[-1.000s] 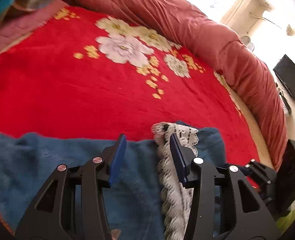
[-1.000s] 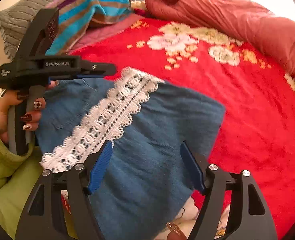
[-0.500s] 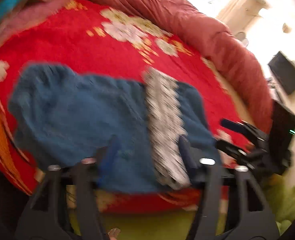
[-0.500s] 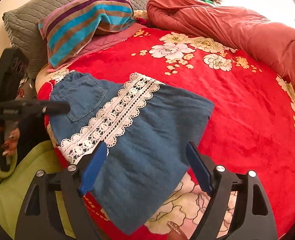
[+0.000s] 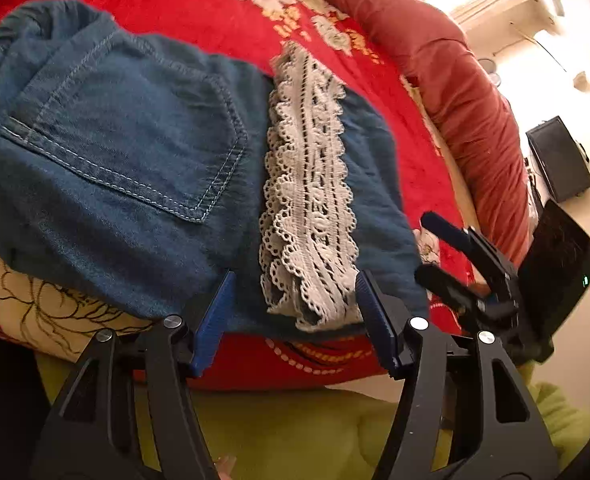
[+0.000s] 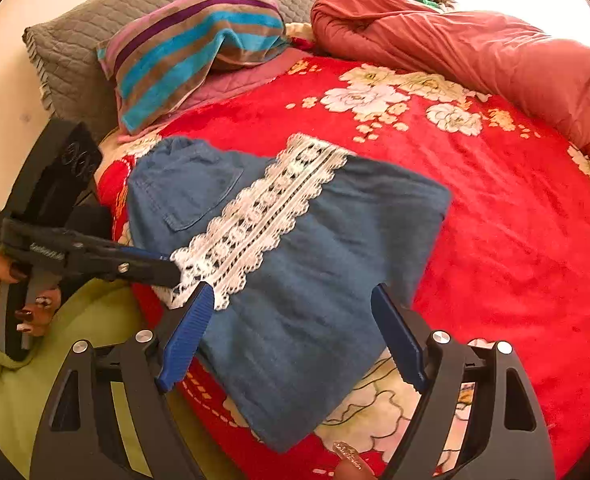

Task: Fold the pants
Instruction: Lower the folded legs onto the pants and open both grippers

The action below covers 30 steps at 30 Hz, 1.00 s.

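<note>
The blue denim pants (image 5: 127,152) lie folded on the red flowered blanket (image 5: 223,12) at the bed's near edge, with a white lace band (image 5: 307,200) running across them. They also show in the right wrist view (image 6: 319,272), lace band (image 6: 255,216) on top. My left gripper (image 5: 295,300) is open and empty, hovering just off the bed edge in front of the lace end. My right gripper (image 6: 295,320) is open and empty above the pants' near part. The left gripper (image 6: 151,268) shows at the left, the right gripper (image 5: 439,248) at the right.
A rolled rust-red quilt (image 6: 475,48) lies along the far side. A striped pillow (image 6: 199,48) and grey pillow (image 6: 79,48) sit at the head. Green clothing (image 6: 75,340) of the person is below the bed edge. A dark box (image 5: 559,160) stands on the floor.
Both grippers have pulled back from the pants toward the bed's near edge. The left gripper dropped lower and now sits off the edge. The pants stay flat.
</note>
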Tool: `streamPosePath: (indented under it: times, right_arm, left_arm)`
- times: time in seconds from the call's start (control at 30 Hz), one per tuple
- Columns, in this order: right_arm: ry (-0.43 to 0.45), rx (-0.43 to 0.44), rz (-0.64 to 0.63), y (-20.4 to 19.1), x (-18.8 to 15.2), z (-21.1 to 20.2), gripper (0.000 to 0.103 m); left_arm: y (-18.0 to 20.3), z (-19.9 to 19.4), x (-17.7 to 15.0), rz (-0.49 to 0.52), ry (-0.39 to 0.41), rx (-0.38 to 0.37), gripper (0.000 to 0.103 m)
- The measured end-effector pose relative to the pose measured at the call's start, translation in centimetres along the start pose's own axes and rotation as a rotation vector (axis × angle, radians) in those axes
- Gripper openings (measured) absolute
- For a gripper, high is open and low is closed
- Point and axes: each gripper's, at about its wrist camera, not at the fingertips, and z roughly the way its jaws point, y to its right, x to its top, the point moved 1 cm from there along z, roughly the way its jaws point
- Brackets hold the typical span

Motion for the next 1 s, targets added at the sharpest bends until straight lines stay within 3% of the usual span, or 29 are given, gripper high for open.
streamPosePath:
  times: [0.07, 0.1, 0.23, 0.37, 0.5, 0.63, 0.87, 1.0]
  right_arm:
    - [-0.028, -0.005, 0.008, 0.2, -0.4, 0.9, 0.080]
    - [-0.044, -0.014, 0.015, 0.3, -0.5, 1.4, 0.080]
    - [-0.049, -0.016, 0.028, 0.4, -0.7, 1.4, 0.080]
    - [-0.022, -0.001, 0.001, -0.4, -0.4, 0.4, 0.080]
    - [-0.054, -0.004, -0.012, -0.8, -0.4, 1.4, 0.080]
    - [-0.126, -0.057, -0.020, -0.4, -1.6, 2.8, 0.078]
    - [-0.130, -0.071, -0.007, 0.0, -2.2, 3.2, 0.078]
    - [-0.132, -0.067, 0.001, 0.0, -2.1, 2.9, 0.080]
  left_arm:
    - [0.5, 0.5, 0.0, 0.024, -0.017, -0.012, 0.012]
    - [0.6, 0.7, -0.1, 0.023, -0.026, -0.015, 0.008]
    - [0.8, -0.7, -0.3, 0.042, 0.010, -0.001, 0.008]
    - [1.9, -2.9, -0.7, 0.129, 0.073, 0.091, 0.011]
    - [1.0, -1.1, -1.2, 0.113, 0.007, 0.151, 0.017]
    - [1.0, -1.5, -1.2, 0.121, 0.013, 0.153, 0.021]
    - [1.4, -1.3, -0.9, 0.130, 0.012, 0.160, 0.026]
    - [1.8, -1.7, -0.8, 0.145, 0.033, 0.172, 0.038]
